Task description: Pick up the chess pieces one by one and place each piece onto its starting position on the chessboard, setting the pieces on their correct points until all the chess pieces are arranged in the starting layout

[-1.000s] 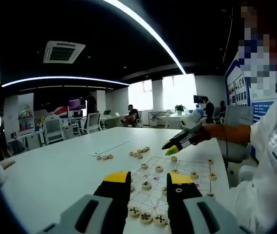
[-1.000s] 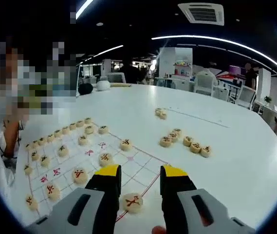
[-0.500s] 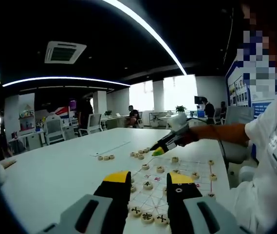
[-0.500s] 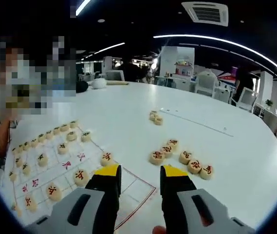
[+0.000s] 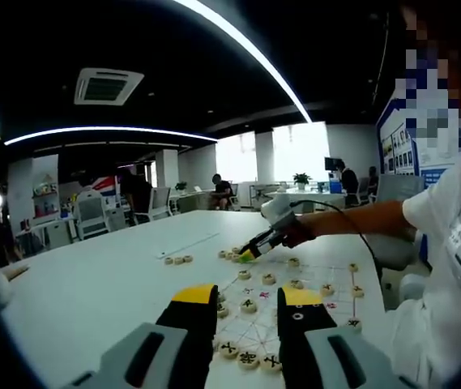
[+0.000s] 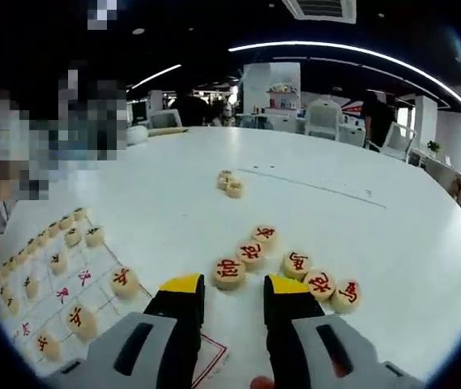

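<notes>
A paper chessboard (image 5: 327,279) lies on the white table with round wooden pieces set on it, such as a row near me (image 5: 247,358). My left gripper (image 5: 248,312) hovers open over the board's near edge, holding nothing. My right gripper (image 5: 252,252) reaches in from the right to a loose cluster (image 5: 228,255) beyond the board. In the right gripper view, that gripper (image 6: 233,304) is open, and a red-marked piece (image 6: 228,273) lies just ahead of its tips. More red-marked pieces (image 6: 321,282) curve away to the right. The board (image 6: 48,304) is at the left.
A few loose pieces (image 6: 228,183) (image 5: 175,260) lie farther out on the big white table (image 6: 360,227), by a thin line marked on it. A person's sleeve (image 5: 449,243) is at the right. Office chairs and people are in the background.
My right gripper has left the board's corner, where a red-marked piece lay between its jaws, and moved out to the loose cluster. The left gripper has stayed put.
</notes>
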